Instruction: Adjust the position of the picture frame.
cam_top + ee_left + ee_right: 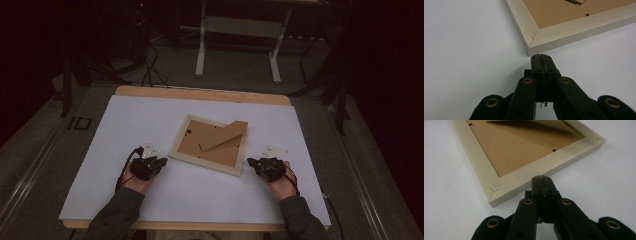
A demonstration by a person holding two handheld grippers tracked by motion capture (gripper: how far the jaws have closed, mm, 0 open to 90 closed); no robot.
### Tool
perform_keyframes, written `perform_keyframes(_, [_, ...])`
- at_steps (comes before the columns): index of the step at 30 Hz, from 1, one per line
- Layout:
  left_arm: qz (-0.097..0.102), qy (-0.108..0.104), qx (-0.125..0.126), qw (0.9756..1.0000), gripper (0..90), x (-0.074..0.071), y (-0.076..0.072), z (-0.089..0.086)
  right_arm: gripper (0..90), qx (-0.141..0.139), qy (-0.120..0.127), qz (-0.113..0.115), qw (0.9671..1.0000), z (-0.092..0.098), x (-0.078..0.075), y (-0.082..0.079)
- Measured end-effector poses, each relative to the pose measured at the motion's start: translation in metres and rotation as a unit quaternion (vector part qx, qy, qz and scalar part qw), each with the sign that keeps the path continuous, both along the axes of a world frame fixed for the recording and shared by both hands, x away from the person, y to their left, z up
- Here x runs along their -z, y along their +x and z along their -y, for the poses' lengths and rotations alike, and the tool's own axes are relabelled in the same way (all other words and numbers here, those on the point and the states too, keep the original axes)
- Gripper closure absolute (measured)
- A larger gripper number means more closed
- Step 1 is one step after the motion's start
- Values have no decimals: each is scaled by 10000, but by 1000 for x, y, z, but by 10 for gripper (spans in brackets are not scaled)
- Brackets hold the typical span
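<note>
Here both grippers, left gripper and right gripper, flank the picture frame on the bench, jaws closed, empty.

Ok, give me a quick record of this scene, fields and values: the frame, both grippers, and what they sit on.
surface: white board on a wooden table
frame: picture frame, face down, brown backing up, stand flap raised
left gripper: jaws shut, empty, tips close to a frame corner
right gripper: jaws shut, empty, tips at the frame's edge; contact cannot be told
hands: left hand, right hand, one on each side of the frame
</note>
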State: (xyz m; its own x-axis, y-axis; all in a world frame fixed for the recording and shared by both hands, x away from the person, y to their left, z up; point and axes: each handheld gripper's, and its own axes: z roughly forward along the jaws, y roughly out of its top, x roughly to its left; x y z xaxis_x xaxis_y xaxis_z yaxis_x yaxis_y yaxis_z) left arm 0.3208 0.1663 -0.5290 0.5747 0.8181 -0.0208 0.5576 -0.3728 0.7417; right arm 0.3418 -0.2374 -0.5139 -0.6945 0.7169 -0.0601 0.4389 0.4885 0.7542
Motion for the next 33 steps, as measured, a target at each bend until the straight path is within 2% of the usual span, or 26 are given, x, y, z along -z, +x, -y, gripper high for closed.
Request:
perform_keyframes(14, [-15, 88, 23, 10000, 900, 4, 8, 7, 898, -201, -134, -129, 9996, -14, 12, 2])
perform_keyframes(23, [-57, 126, 37, 9999, 900, 7, 13, 12, 900, -294, -152, -147, 9993, -15, 11, 0])
perform_keyframes(33, [-92, 142, -8, 9999, 900, 7, 24, 16, 899, -545, -185, -189, 9982, -23, 11, -6])
